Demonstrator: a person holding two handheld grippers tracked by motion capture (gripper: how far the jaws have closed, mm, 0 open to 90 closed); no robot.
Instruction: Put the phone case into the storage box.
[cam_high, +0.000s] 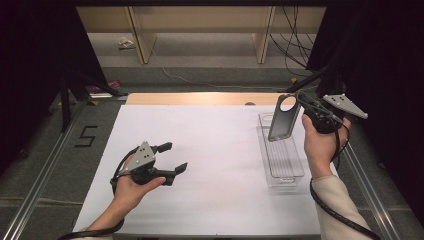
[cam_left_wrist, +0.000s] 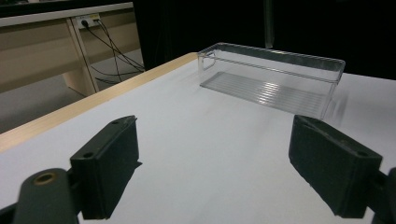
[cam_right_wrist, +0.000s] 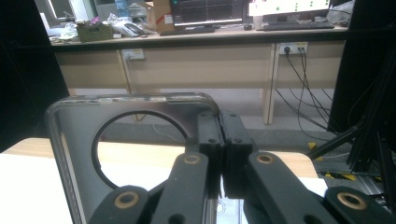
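High view: clear bin (cam_high: 283, 161) holds nothing.

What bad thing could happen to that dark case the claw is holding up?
The right claw pinches the phone case only by one top corner, so it might swing or slip out. It hangs above the clear bin, so it could knock the rim. The left claw is open and far off, too far to catch it.
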